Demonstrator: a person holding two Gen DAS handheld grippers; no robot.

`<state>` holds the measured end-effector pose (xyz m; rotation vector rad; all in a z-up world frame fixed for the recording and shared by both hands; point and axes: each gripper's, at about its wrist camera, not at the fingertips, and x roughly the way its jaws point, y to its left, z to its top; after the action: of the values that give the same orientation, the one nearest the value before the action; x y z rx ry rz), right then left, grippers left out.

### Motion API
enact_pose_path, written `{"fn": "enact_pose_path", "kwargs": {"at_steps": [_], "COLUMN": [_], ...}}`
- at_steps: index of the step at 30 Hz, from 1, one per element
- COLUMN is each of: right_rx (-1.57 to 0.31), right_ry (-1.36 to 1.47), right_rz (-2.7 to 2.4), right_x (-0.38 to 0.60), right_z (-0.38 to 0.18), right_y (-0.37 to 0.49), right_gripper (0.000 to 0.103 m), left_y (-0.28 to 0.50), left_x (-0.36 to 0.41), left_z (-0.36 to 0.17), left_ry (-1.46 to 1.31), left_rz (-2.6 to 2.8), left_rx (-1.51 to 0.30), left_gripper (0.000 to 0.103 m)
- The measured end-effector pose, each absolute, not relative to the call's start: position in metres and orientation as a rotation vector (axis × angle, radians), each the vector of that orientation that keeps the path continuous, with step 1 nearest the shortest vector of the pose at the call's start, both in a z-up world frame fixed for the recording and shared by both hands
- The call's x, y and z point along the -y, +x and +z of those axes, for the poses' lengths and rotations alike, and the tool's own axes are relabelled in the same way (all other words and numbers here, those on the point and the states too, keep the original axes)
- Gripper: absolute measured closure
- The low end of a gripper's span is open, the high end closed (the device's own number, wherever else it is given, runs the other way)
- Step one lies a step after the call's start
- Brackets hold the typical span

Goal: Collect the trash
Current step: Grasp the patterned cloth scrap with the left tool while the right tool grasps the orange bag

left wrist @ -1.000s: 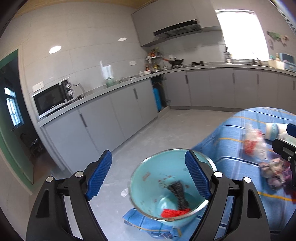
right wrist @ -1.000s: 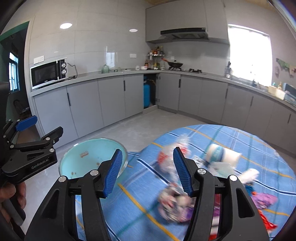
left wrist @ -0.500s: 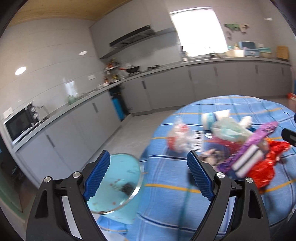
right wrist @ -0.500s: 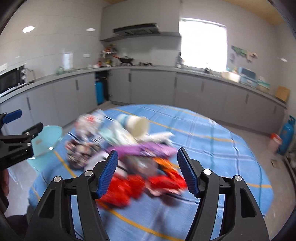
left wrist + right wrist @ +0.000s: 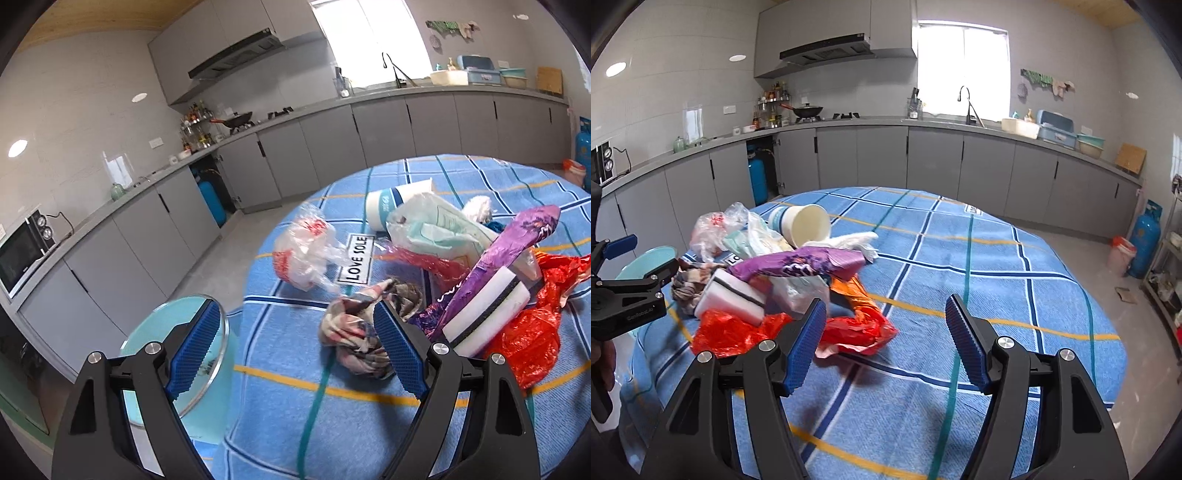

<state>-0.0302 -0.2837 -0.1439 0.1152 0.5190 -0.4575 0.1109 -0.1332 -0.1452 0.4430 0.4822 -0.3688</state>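
Blue-padded left gripper and right gripper both gape empty over the table's left-edge trash pile.

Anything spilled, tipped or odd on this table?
A paper cup lies on its side at the far end of the trash pile, mouth open toward the right tool's camera. Nothing appears to have spilled from it. The teal bin stands beside the table edge, upright.

The left jaw hides much of the teal bin; its contents are unseen.
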Motion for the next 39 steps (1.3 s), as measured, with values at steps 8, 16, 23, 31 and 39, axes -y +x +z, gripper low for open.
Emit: {"fn": "enact_pose_path", "kwargs": {"at_steps": [8,16,23,31,39], "right_rx": [-0.561,-0.631,-0.665,-0.627,-0.549], "right_ry": [0.145,0.197,0.199,0.193,0.170], "right_rz": [-0.454,-0.431,-0.419,-0.436,-0.495], "right_x": [0.291,0.295,0.298,0.302,0.310], "right_z": [-0.160,-0.180,-0.183,-0.172,-0.146], "right_y": [-0.016,-0.005,-0.005,-0.014,-0.029], "right_gripper": [0.036,0.044,0.085,0.096,0.097], "left_y": [0.125,0.121,0.108,0.100,0.098], "left_x": [0.145,0.138,0.127,0.119,0.103], "left_z": [-0.162,-0.159,-0.132,-0.115,-0.101], "left_ry": [0.443,0.429,0.410,0.390,0.380], "left_rz": [-0.486,-0.502,-0.461,-0.445,-0.403], "left_rx": [-0.567,-0.547,-0.457,-0.430,-0.393], "left_gripper": [0.088,0.094,0.095,0.095,0.095]}}
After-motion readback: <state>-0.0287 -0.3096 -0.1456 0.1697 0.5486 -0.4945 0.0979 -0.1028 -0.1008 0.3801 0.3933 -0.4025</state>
